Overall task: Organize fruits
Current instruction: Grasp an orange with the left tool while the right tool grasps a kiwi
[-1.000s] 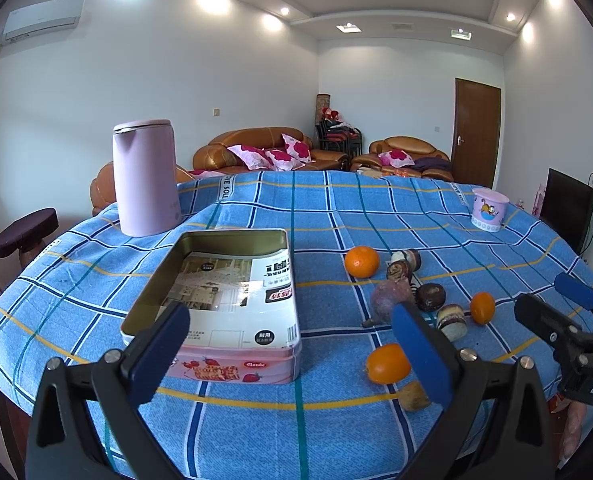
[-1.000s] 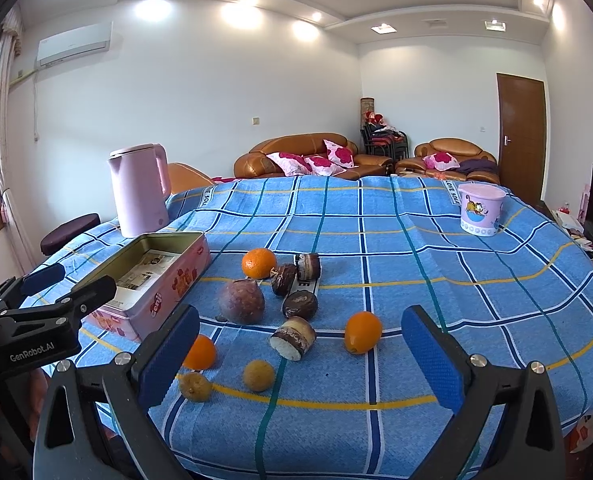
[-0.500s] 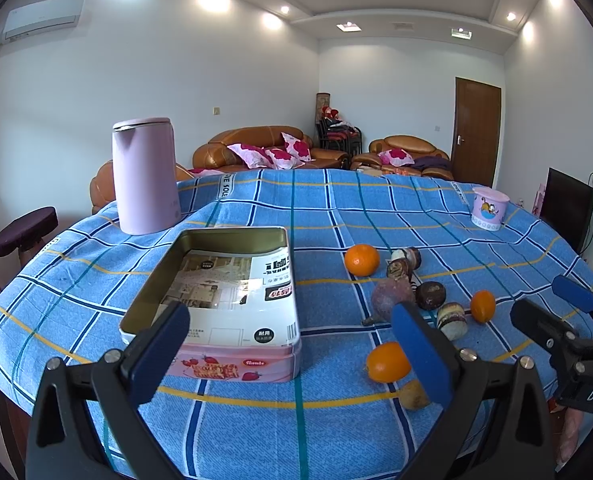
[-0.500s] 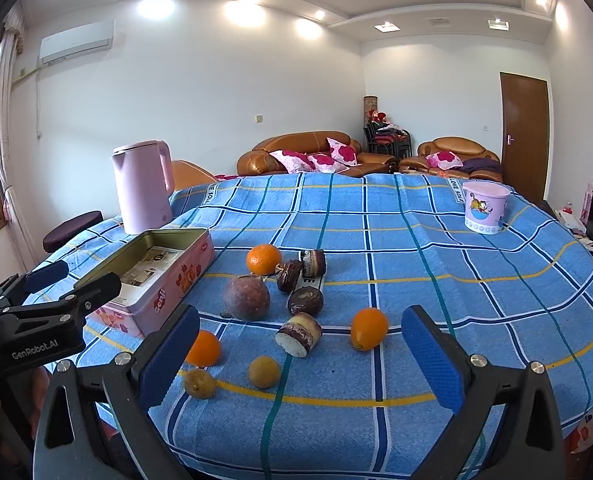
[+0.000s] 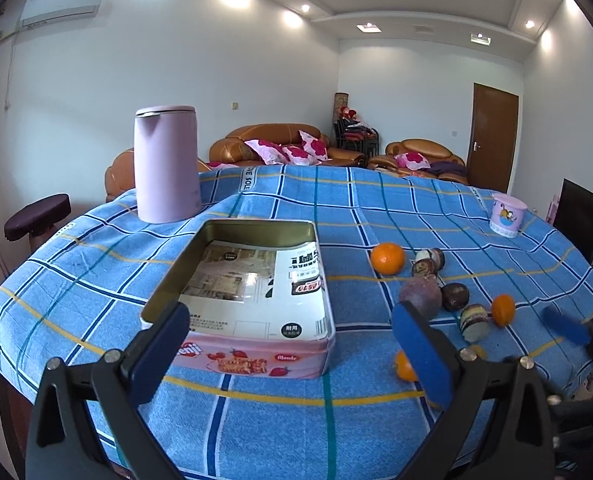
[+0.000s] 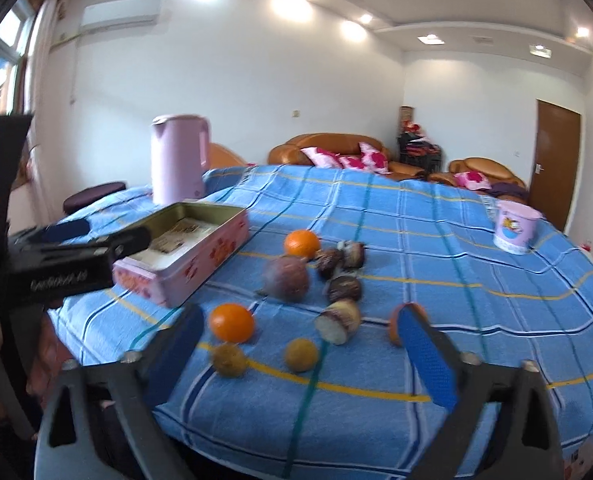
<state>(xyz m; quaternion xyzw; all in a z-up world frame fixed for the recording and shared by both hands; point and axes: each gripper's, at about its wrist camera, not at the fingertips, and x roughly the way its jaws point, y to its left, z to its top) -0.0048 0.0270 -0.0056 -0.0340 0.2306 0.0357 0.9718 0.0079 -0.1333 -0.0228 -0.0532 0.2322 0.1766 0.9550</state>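
Loose fruit lies on the blue checked tablecloth [image 6: 436,240]: oranges [image 6: 232,322] [image 6: 301,243], a purple passion fruit [image 6: 287,278], dark round fruits [image 6: 343,288], a cut piece [image 6: 338,322] and two small yellow fruits [image 6: 301,355] [image 6: 229,360]. My right gripper [image 6: 300,360] hovers low over the near fruit with its jaws closing; the yellow fruits sit in the gap, untouched. Its right finger hides part of a small orange [image 6: 394,328]. The open pink tin [image 5: 236,300] holds only a printed sheet. My left gripper [image 5: 292,356] stays open just before the tin, holding nothing.
A lilac kettle [image 5: 166,164] stands behind the tin. A pink printed cup [image 6: 514,232] sits far right on the table. The left gripper [image 6: 100,234] shows at the left of the right wrist view, a hand below it. Sofas and a door lie beyond.
The right gripper has moved forward and down toward the near fruit, rolled a little, and its jaws have narrowed. The left gripper has barely moved.
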